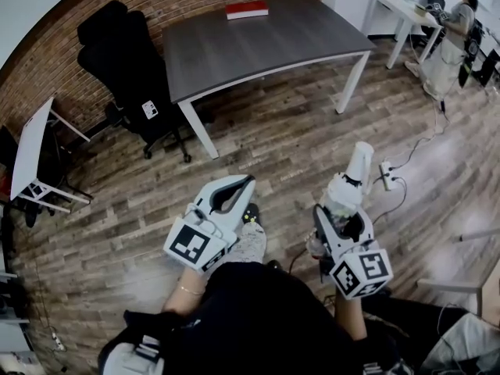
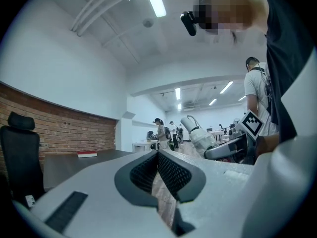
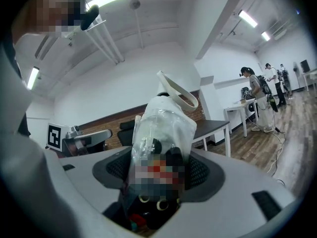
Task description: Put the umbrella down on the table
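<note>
Left hand and arm: at the person's front on their left, well short of the dark grey rectangular table with white legs (image 1: 266, 45). The forearm reaches forward and the wrist carries a thin bracelet.
Left gripper (image 1: 248, 181): roughly level, aimed at the table's near left leg. In its own view (image 2: 158, 155) the ribbed black pads (image 2: 173, 175) meet at the tips, clenched on nothing.
Right hand and arm: beside the left, equally far from the table, with the marker cube nearest the body.
Right gripper (image 1: 344, 213): tipped slightly downward. Its jaws (image 3: 158, 162) stand wide and are clamped on the folded umbrella in a clear plastic sleeve (image 3: 163, 123).
Umbrella place: held in the air over the brown wood-plank floor (image 1: 281, 147), well apart from the table and not on it.
Umbrella direction: its long axis (image 1: 351, 174) runs out ahead of the jaws, away from the person. The white handle end with a white loop strap (image 3: 178, 90) leads, aimed toward the table's near right corner. The dark lower end sits back between the jaws.
Table top: bare except for a flat red book (image 1: 247, 9) at its far edge.
Left of the table: a black high-backed office chair (image 1: 117, 49) against the red brick wall (image 1: 47, 76).
Beyond the table's right end: a standing person (image 1: 453, 22) at a white desk.
</note>
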A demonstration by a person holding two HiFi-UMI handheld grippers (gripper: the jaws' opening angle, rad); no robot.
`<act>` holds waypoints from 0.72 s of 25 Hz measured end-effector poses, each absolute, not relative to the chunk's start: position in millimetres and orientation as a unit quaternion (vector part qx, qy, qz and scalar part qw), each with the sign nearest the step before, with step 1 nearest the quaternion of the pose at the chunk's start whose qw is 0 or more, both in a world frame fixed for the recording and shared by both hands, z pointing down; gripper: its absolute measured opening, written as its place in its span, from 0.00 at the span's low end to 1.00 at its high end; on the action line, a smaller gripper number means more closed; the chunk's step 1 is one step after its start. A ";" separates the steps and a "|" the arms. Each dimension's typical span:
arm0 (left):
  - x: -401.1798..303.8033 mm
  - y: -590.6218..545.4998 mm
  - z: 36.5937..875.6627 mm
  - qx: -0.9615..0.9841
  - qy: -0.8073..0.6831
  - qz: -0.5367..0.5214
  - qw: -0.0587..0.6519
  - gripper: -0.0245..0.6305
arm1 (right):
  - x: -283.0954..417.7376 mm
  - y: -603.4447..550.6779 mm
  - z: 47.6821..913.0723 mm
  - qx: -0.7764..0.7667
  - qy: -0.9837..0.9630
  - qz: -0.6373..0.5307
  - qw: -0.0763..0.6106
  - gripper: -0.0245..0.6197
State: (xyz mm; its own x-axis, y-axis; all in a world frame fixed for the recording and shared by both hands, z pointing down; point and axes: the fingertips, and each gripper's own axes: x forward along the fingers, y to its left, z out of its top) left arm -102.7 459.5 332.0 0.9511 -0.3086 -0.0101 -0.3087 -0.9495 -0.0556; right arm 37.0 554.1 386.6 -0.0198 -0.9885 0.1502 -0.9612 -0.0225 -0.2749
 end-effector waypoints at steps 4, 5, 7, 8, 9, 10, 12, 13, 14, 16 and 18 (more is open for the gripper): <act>-84.0 440.0 334.9 -0.990 0.142 -0.006 0.021 0.04 | 46.6 537.5 379.9 -0.704 0.696 -0.138 0.034 0.48; -79.3 434.4 336.3 -0.990 0.139 -0.007 0.019 0.04 | 50.4 531.8 379.0 -0.705 0.696 -0.137 0.032 0.48; -71.0 422.0 339.9 -0.991 0.134 -0.007 0.013 0.04 | 58.2 519.9 379.4 -0.708 0.692 -0.139 0.033 0.48; -67.5 415.2 340.0 -0.991 0.131 -0.003 0.013 0.04 | 61.2 514.1 380.2 -0.709 0.690 -0.143 0.035 0.48; -64.3 407.7 338.7 -0.992 0.129 0.004 0.015 0.04 | 63.4 508.0 380.5 -0.709 0.689 -0.147 0.038 0.48; -61.2 399.7 337.0 -0.992 0.126 0.010 0.018 0.04 | 65.1 501.5 379.9 -0.708 0.689 -0.150 0.042 0.48; -55.1 382.0 337.4 -0.992 0.125 0.012 0.019 0.04 | 68.4 486.7 377.6 -0.707 0.690 -0.151 0.046 0.48; -52.4 372.8 340.9 -0.992 0.126 0.006 0.015 0.04 | 70.1 478.8 377.1 -0.707 0.690 -0.149 0.046 0.48; -50.1 364.0 345.6 -0.992 0.128 -0.001 0.010 0.04 | 72.0 471.1 377.6 -0.708 0.689 -0.148 0.045 0.48; -44.7 348.9 351.0 -0.992 0.126 0.000 0.006 0.04 | 75.9 456.9 381.4 -0.709 0.687 -0.152 0.044 0.48; -38.4 334.8 352.7 -0.993 0.121 0.009 0.007 0.04 | 80.8 443.2 385.7 -0.709 0.685 -0.160 0.045 0.48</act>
